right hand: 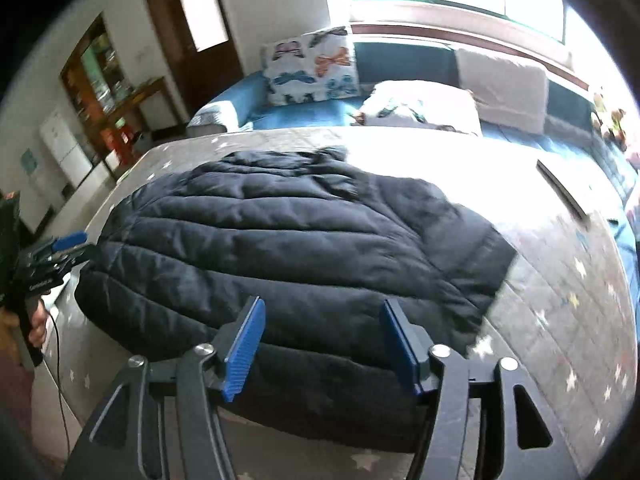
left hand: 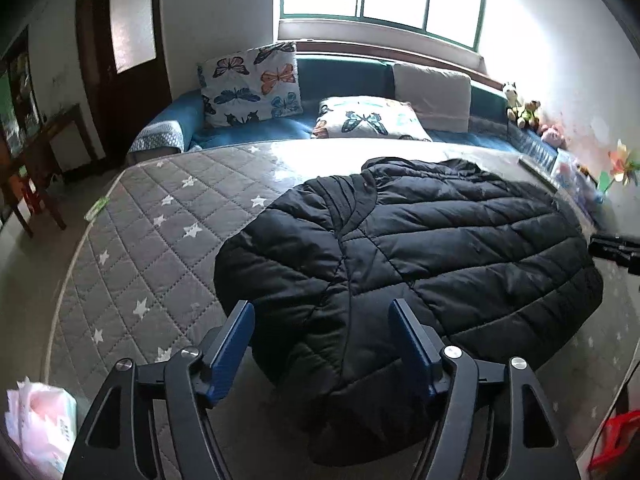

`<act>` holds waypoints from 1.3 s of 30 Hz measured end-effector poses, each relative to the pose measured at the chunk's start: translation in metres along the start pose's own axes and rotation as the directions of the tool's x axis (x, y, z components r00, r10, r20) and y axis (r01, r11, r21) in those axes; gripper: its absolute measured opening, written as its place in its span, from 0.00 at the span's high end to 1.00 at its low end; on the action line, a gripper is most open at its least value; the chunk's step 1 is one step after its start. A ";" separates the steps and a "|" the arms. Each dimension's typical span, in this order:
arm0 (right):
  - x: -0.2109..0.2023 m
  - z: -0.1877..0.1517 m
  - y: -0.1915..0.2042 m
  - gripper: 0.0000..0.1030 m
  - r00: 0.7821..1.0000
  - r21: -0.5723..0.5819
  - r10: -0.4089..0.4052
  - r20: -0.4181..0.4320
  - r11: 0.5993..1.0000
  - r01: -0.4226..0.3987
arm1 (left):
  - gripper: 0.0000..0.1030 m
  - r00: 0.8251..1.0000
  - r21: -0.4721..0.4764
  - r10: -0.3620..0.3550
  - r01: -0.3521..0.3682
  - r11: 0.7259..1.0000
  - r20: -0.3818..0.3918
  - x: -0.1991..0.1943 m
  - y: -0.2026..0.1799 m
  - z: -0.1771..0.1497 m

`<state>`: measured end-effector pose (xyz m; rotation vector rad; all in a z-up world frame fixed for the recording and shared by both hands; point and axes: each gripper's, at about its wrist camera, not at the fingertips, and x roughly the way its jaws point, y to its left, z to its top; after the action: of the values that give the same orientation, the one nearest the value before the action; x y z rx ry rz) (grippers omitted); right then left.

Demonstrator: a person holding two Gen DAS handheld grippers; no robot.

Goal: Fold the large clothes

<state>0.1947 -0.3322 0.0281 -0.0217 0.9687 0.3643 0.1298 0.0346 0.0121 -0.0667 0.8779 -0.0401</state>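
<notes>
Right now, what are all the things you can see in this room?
puffy quilted jacket: one, black, flat on the mattress
star-print quilted mattress: one, grey, under the jacket
butterfly cushions: two, white, on the blue sofa
blue sofa: one, behind the mattress
plush toys: a few, by the wall
wooden door: one, dark brown, far left
left gripper: jaws open, over the jacket
right gripper: jaws open, over the jacket

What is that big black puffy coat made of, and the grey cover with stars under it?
The black coat looks like smooth, slightly shiny synthetic shell over soft padding: stitched lines split it into puffy bands. The grey star cover looks like matte quilted fabric, probably cotton or polyester, since diamond stitching dimples it and the white stars seem printed on.
</notes>
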 end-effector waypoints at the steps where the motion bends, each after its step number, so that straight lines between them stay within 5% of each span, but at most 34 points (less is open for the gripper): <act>1: -0.001 -0.002 -0.007 0.32 1.000 0.019 0.000 0.001 1.000 0.000 | 0.28 1.000 -0.016 -0.006 0.006 1.000 -0.006 0.000 0.004 0.000; 8: 0.004 -0.017 -0.060 0.26 0.998 0.197 0.060 -0.015 0.979 -0.055 | 0.19 0.991 -0.170 -0.122 0.112 0.979 -0.046 0.006 0.036 -0.001; 14: 0.022 -0.025 -0.097 0.24 0.987 0.346 0.159 -0.026 0.928 -0.140 | 0.16 0.950 -0.388 -0.311 0.275 0.880 -0.032 0.021 0.077 -0.005; 20: 0.053 -0.026 -0.121 0.15 0.961 0.456 0.275 -0.021 0.858 -0.235 | 0.16 0.933 -0.469 -0.353 0.283 0.837 -0.066 0.050 0.091 -0.012; 24: 0.069 -0.024 -0.128 0.00 0.954 0.460 0.300 0.001 0.847 -0.267 | 0.09 0.916 -0.509 -0.396 0.313 0.802 -0.060 0.068 0.090 -0.019; 32: 0.088 -0.017 -0.132 0.00 0.929 0.438 0.370 -0.001 0.835 -0.333 | 0.01 0.888 -0.548 -0.453 0.338 0.765 -0.084 0.099 0.083 -0.018; 37: 0.095 -0.013 -0.124 0.00 0.902 0.423 0.428 -0.056 0.829 -0.367 | 0.02 0.848 -0.567 -0.516 0.367 0.737 -0.120 0.118 0.082 -0.013; 39: 0.098 -0.008 -0.115 0.00 0.905 0.392 0.417 -0.085 0.849 -0.354 | 0.02 0.812 -0.582 -0.569 0.403 0.706 -0.128 0.127 0.081 -0.011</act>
<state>0.2741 -0.4134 -0.0723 0.5035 1.1993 0.5532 0.2033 0.1069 -0.0983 -0.8509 1.1385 -0.3218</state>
